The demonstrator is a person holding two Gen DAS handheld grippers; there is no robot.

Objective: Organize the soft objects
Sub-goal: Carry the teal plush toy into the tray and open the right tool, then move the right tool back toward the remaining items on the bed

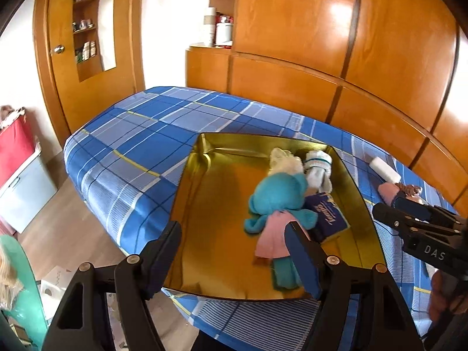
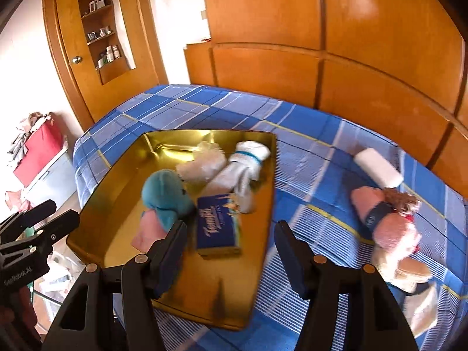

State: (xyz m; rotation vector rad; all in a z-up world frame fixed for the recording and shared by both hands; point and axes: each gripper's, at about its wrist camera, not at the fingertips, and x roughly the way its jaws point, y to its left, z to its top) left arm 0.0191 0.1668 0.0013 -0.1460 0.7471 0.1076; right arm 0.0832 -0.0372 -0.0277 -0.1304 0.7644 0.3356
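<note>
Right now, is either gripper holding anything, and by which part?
Nothing is held. Left gripper and right gripper are both open and empty above the gold tray.

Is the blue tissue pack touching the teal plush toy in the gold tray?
Touching. In the left wrist view the teal plush toy's arm lies against the tissue pack, no gap.

A plaid blue bed (image 1: 140,134) fills mid-frame; wooden wardrobe panels (image 1: 321,44) rise behind, a door (image 1: 63,67) with shelf niche upper left, a red box (image 1: 14,146) at left edge.
</note>
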